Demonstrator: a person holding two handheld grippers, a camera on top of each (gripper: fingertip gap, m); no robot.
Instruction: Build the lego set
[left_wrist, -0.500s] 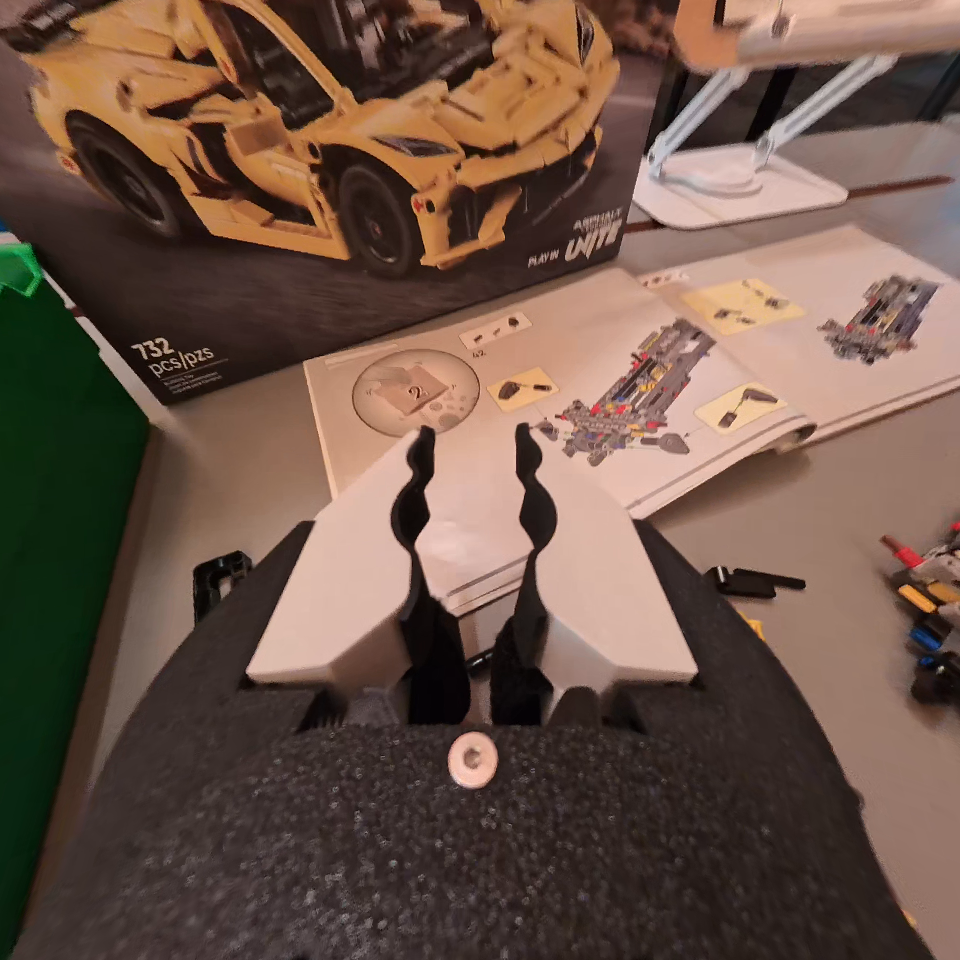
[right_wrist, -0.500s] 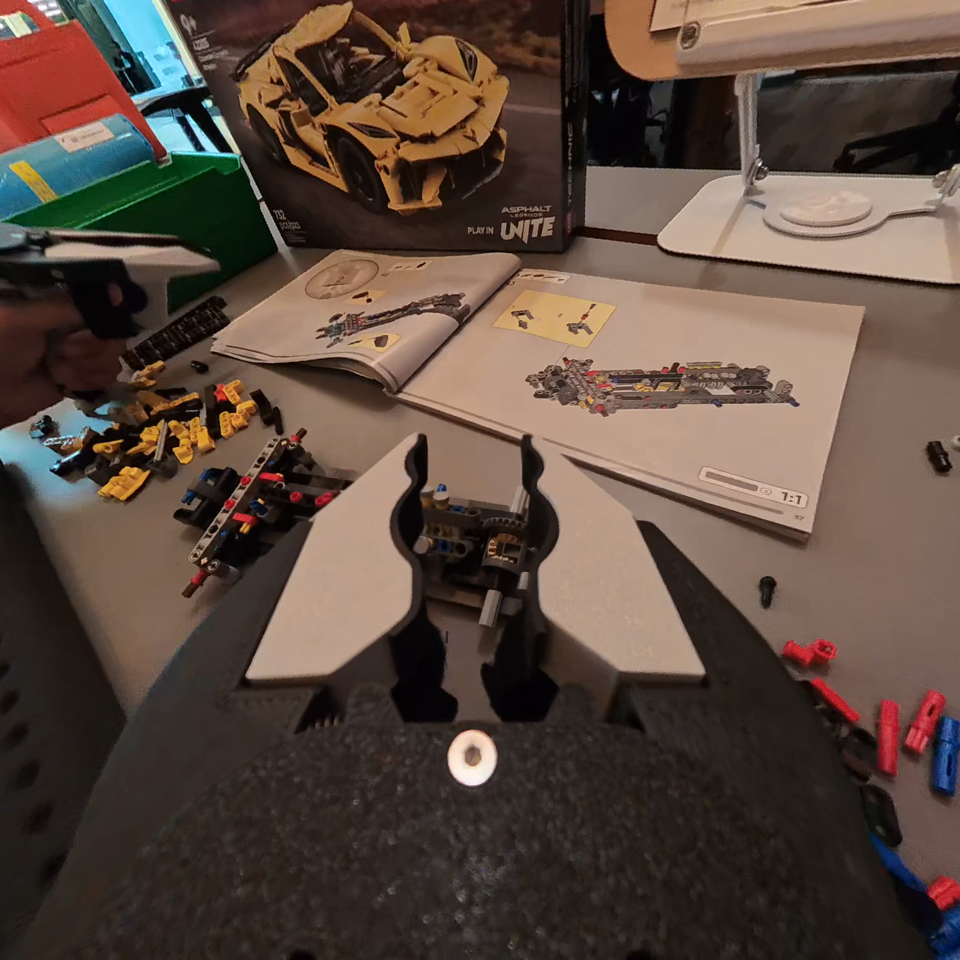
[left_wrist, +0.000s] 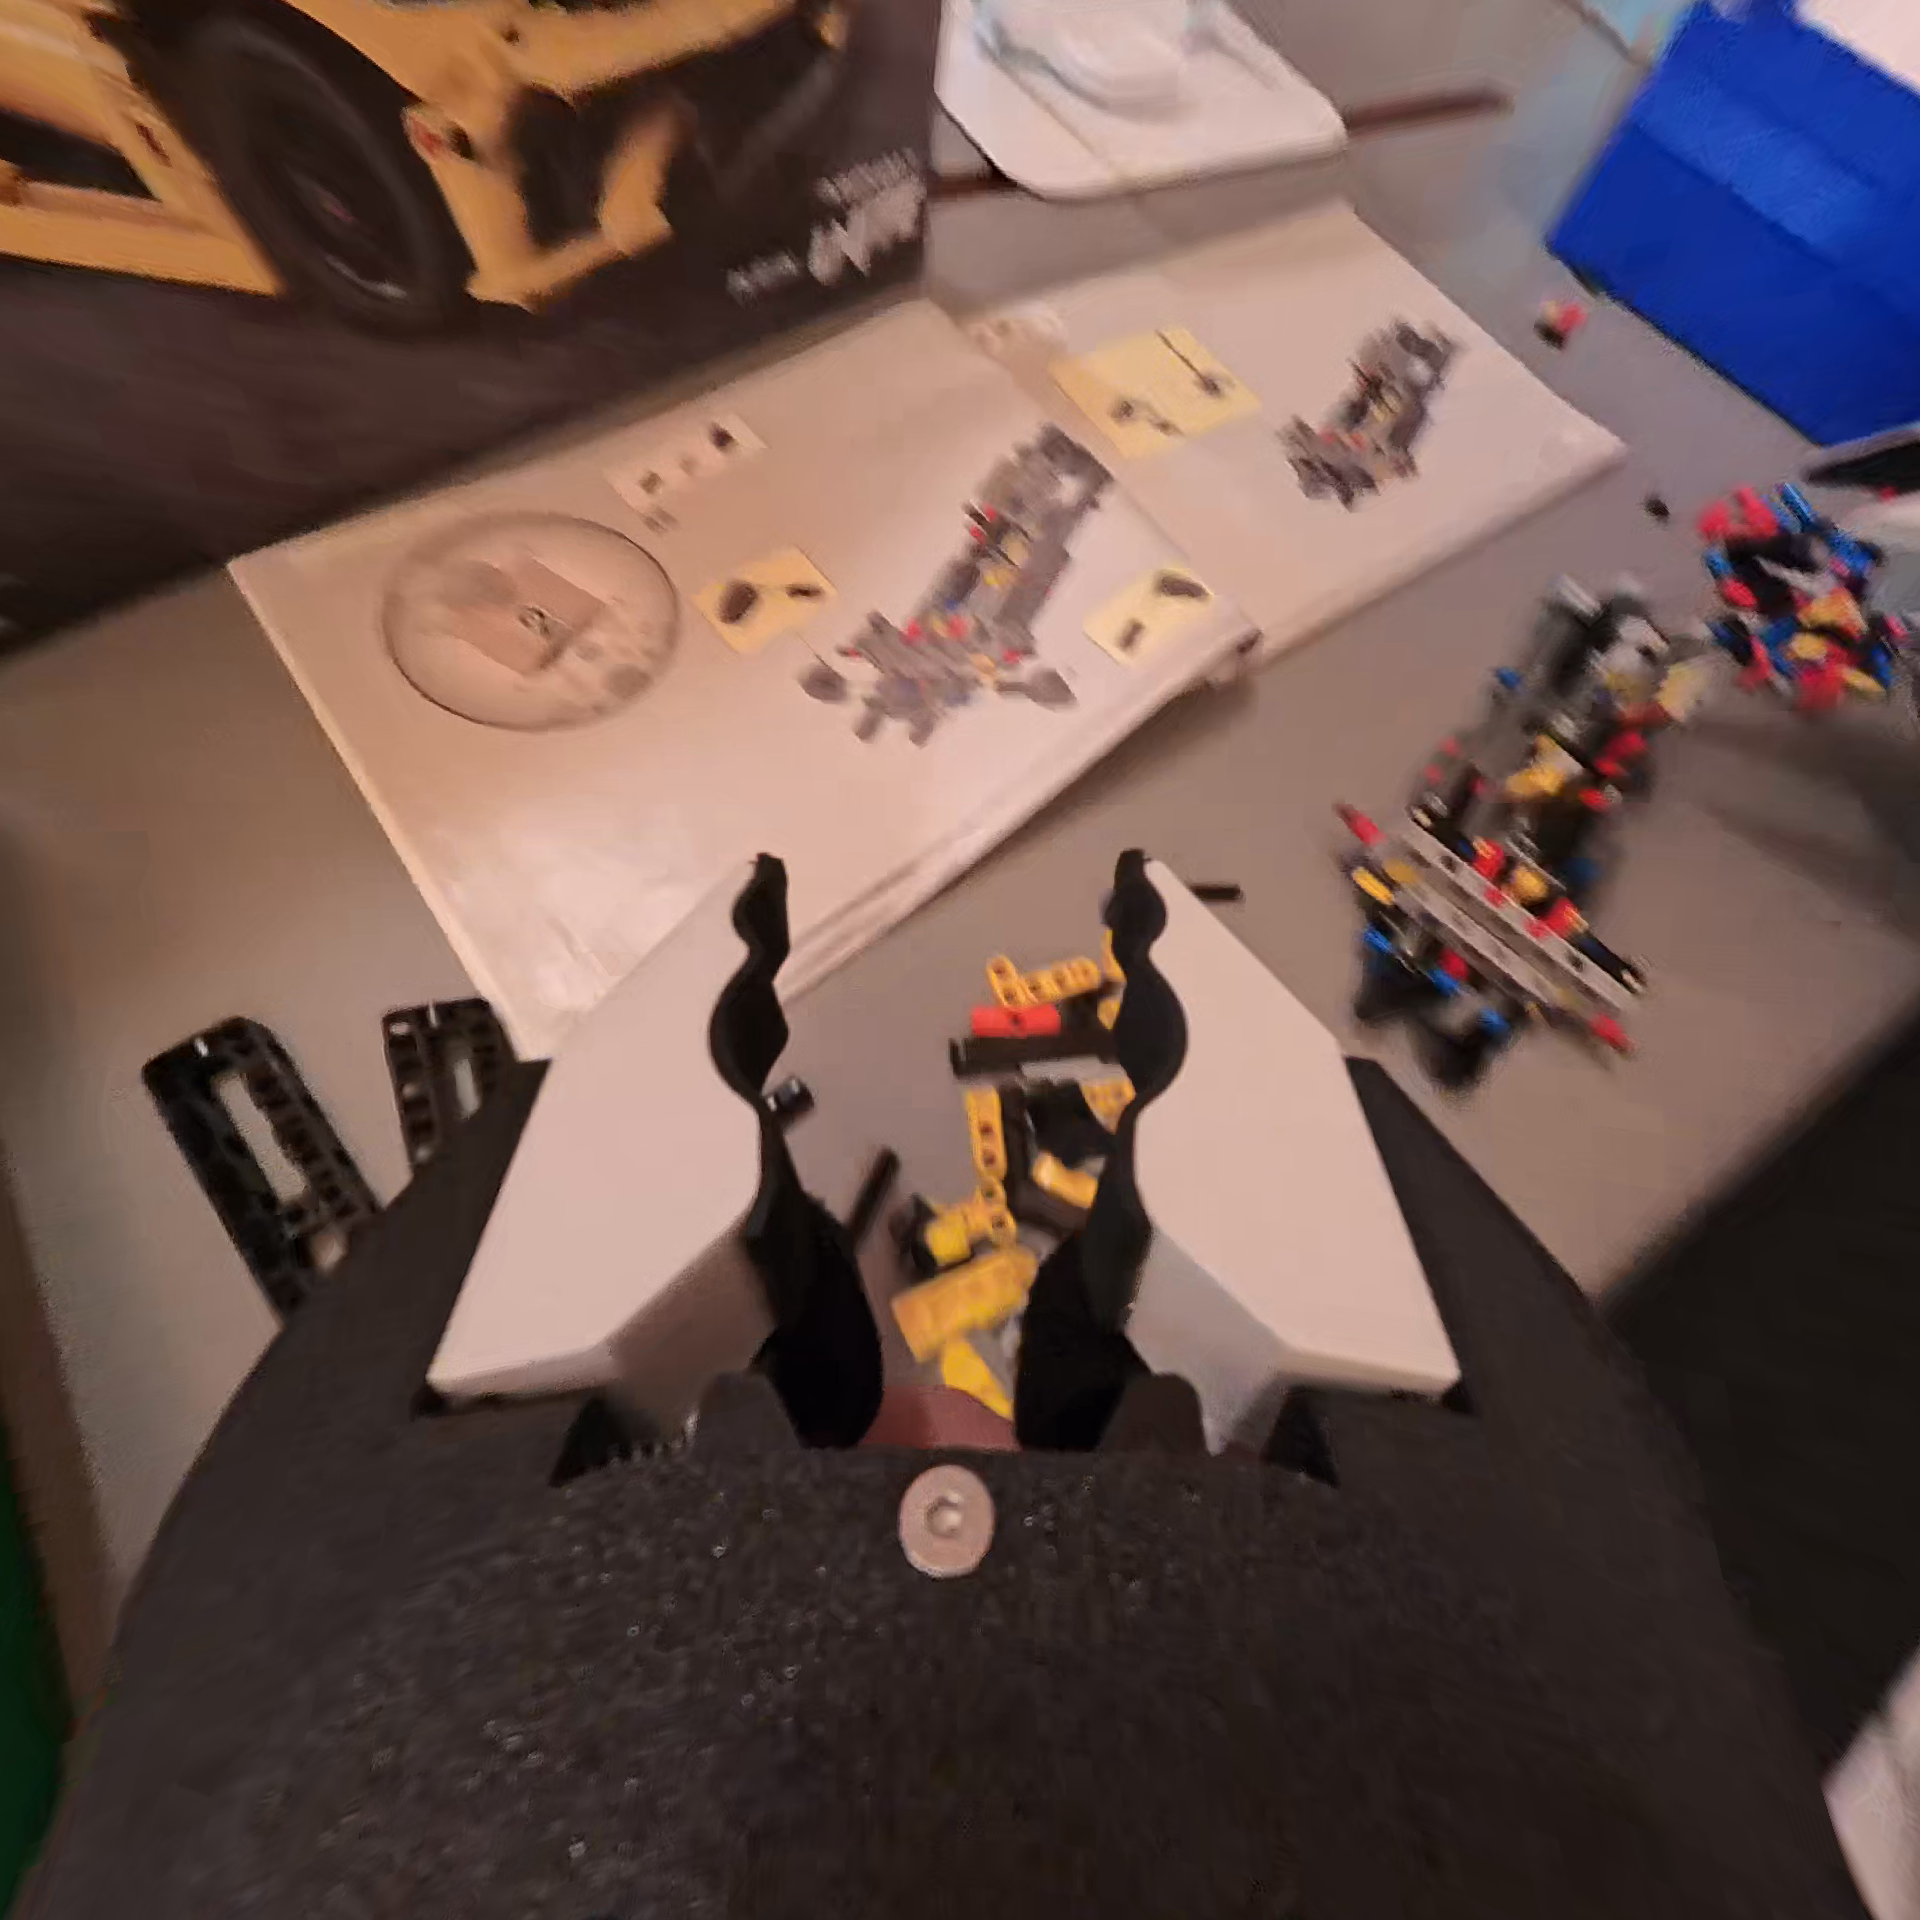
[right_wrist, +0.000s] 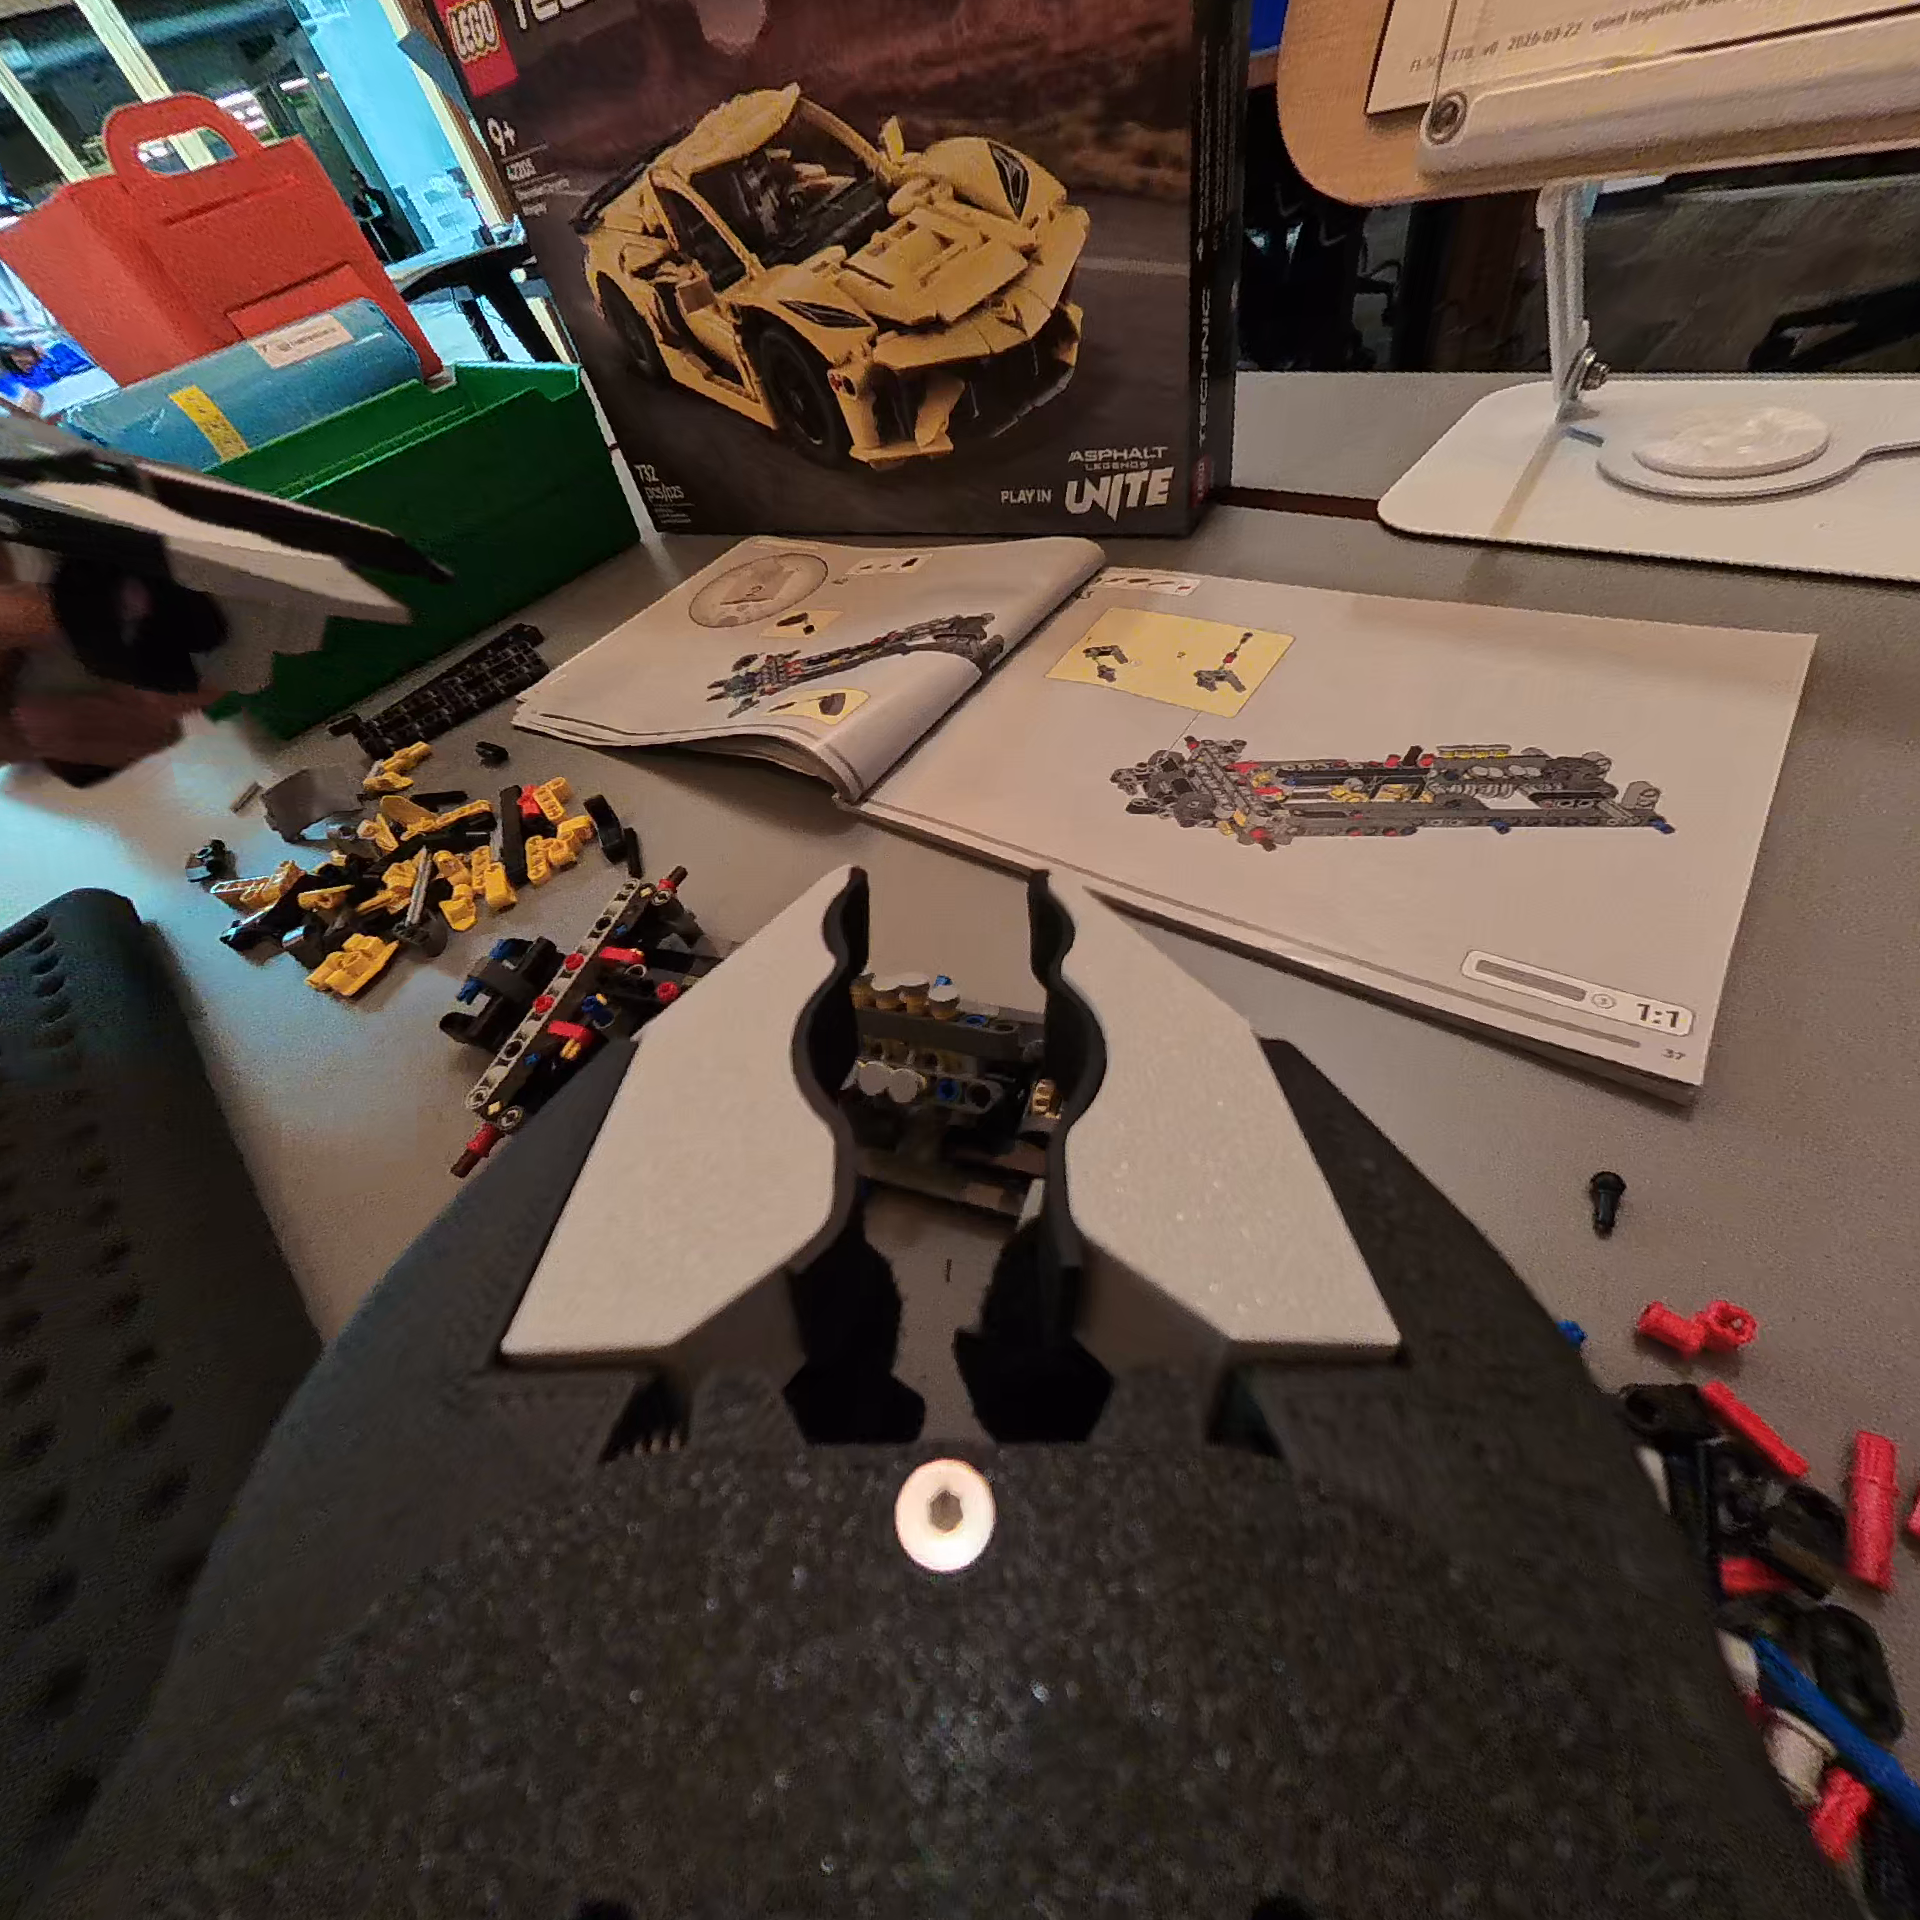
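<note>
Jaws apart on both: left gripper hovers over the yellow-black parts pile between them, probably picking; right gripper straddles the chassis, unclamped.

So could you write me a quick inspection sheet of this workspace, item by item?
Surface: grey table, mostly covered.
Job's things: part-built chassis; open instruction booklet; yellow and black loose pieces; red and blue pins.
Clutter: set box, green bin, white stand base.
Grippers: left hand-held gripper open above the yellow pieces; right hand-held gripper open around a grey sub-assembly.
Cables: nothing seen.
Surroundings: red carrier behind the bin.
</note>
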